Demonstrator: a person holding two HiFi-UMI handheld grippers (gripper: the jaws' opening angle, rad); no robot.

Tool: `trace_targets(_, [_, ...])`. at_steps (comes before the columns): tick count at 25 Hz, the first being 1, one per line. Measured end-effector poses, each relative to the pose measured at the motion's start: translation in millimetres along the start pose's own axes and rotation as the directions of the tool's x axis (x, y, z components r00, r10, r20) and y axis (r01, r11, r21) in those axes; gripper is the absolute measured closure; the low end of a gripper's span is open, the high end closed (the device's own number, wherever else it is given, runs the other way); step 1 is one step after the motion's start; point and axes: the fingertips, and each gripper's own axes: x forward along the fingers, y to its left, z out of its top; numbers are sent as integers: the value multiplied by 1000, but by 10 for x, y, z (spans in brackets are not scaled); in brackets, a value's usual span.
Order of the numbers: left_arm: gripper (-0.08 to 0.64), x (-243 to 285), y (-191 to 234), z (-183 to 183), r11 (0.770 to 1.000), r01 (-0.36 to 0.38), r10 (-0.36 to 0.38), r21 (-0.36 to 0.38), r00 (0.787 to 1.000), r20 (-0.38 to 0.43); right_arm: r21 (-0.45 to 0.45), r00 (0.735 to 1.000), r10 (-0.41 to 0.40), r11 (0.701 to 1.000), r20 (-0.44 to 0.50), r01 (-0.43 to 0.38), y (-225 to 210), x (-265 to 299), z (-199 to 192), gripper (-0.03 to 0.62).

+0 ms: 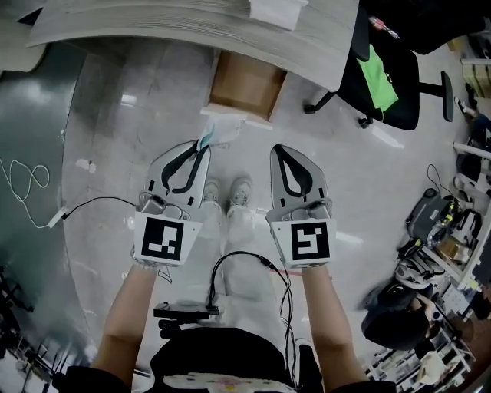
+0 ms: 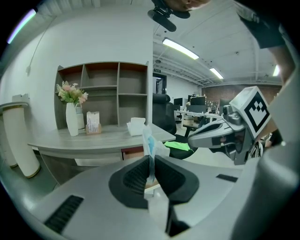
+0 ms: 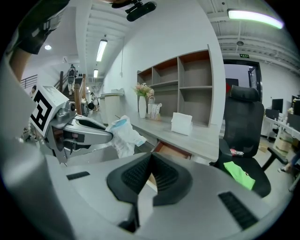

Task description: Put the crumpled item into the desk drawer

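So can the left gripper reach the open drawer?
Probably yes. The drawer is pulled open just ahead of the left gripper, which holds the crumpled item, and nothing seems to stand between them.

Crumpled item (image 1: 208, 137) was white and pale blue; drawer (image 1: 244, 83), brown inside; tabletop (image 1: 153, 23), grey wood grain. Left hand-held gripper (image 1: 198, 147) and right hand-held gripper (image 1: 278, 150) were grey with black pads (image 3: 136, 177) and black-and-white markers (image 1: 163, 238).
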Motion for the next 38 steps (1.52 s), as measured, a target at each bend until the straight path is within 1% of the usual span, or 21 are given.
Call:
trace_targets(6, [515, 239, -69, -247, 1000, 13, -14, -20, 999, -31, 9, 1000, 10, 1000, -21, -10, -41, 127, -214, 588])
trace_targets(10, [515, 403, -63, -408, 999, 25, -26, -23, 999, -40, 22, 999, -16, 1000, -31, 16, -108, 232, -389, 588])
trace_targets(14, [515, 571, -32, -540, 999, 13, -15, -34, 998, -57, 26, 999, -29, 999, -45, 31, -206, 323, -545, 588])
trace_targets(18, [515, 814, -8, -653, 999, 13, -15, -30, 998, -67, 43, 998, -32, 999, -55, 34, -309, 441, -680, 588])
trace_targets(26, [515, 1351, 71, -887, 999, 37, -37, -8, 995, -96, 21, 998, -12, 1000, -68, 14, -445, 697, -861, 588])
trace_targets(33, [515, 1717, 147, -1154, 998, 56, -55, -2, 982, -181, 34, 996, -8, 999, -86, 11, -504, 821, -1007, 588])
trace_targets(38, [514, 1878, 119, -1384, 996, 84, -76, 20, 962, -262, 36, 995, -9, 999, -97, 12, -523, 872, -1096, 588])
